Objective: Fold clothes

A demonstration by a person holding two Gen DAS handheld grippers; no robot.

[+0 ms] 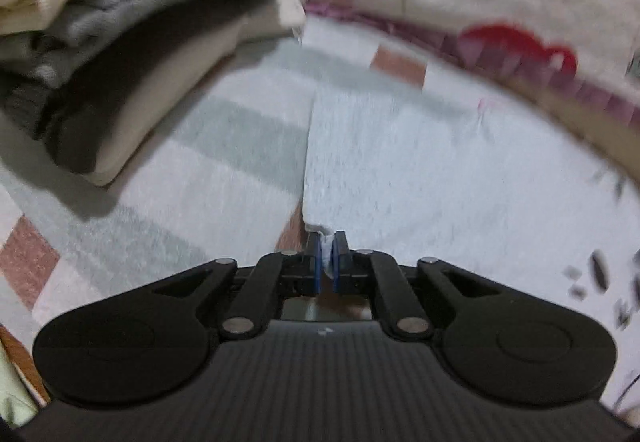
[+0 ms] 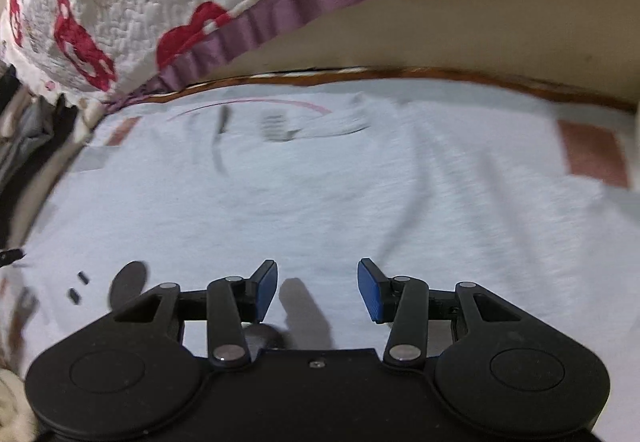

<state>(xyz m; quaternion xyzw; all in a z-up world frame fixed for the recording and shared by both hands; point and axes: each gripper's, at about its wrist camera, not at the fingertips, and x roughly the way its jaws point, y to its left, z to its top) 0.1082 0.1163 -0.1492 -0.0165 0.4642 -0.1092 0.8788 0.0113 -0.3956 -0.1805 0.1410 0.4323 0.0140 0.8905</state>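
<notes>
Stage reached: while a stack of folded clothes [image 1: 120, 42] is already seen at the upper left of the left wrist view, one white garment [image 2: 320, 194] is still spread flat, so the task is judged partly done.
Garment, right wrist view: it is spread across the middle of the frame over a checked cloth [image 2: 592, 154], with a dark print near the upper centre and soft creases running toward the lower right.
Garment, left wrist view: its edge [image 1: 310, 146] is seen running down the centre of the frame to a corner at the fingertips.
Left gripper [image 1: 328, 262]: the jaws are drawn nearly together, and a pinch of the white fabric's corner is held between the blue pads [image 1: 340, 258].
Right gripper [image 2: 318, 292]: the jaws are held about half apart above the fabric at the lower centre; nothing is gripped, and only their shadow is cast between them.
Surroundings: a quilted blanket with red flowers [image 2: 92, 22] and a purple border is draped across the upper part of both views.
Done so far: several pieces are stacked; one corner of the current piece is taken.
Left to do: no fold is yet visible in this piece, so all its folding and its placing on the stack are judged to remain.
</notes>
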